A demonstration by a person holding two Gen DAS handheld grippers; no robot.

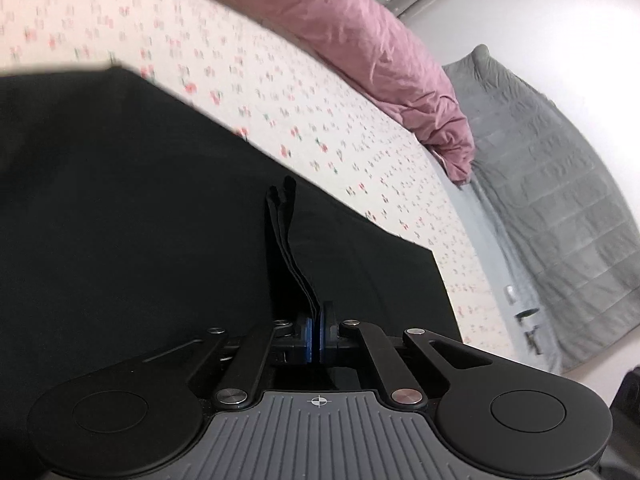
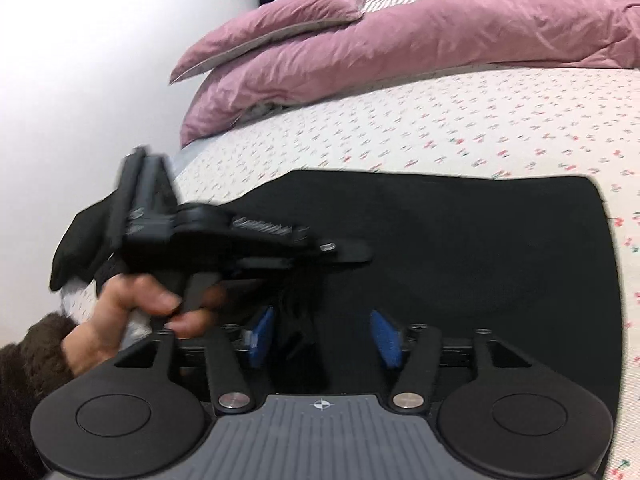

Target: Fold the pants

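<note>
Black pants (image 1: 120,208) of a smooth, matte fabric lie spread flat on a bed sheet (image 1: 304,112), a white cotton-looking cloth printed with small red cherries on green stems. In the left wrist view the left gripper (image 1: 319,322) has its 2 blue-padded fingers pressed together on a raised fold of the pants, several thin layers of the edge standing up in a narrow ridge from between the pads. In the right wrist view the right gripper (image 2: 325,334) holds its ribbed blue pads (image 2: 385,338) spread wide apart, with a dark bunch of the pants fabric lying between them; whether it touches either pad cannot be told. The pants there show a rounded, straight-edged outline with a soft corner at the far right. The left gripper's black body crosses that view from the left, blurred, held by a bare hand (image 2: 132,312) coming out of a fuzzy dark-brown sleeve (image 2: 28,364). Along the far side of the bed lies a crumpled mauve duvet (image 2: 420,44) with a matching puffy pillow (image 2: 280,24) on top. A grey quilted blanket (image 1: 552,200) hangs in stitched rectangles beyond the bed's end, against a plain white wall (image 2: 100,60).
</note>
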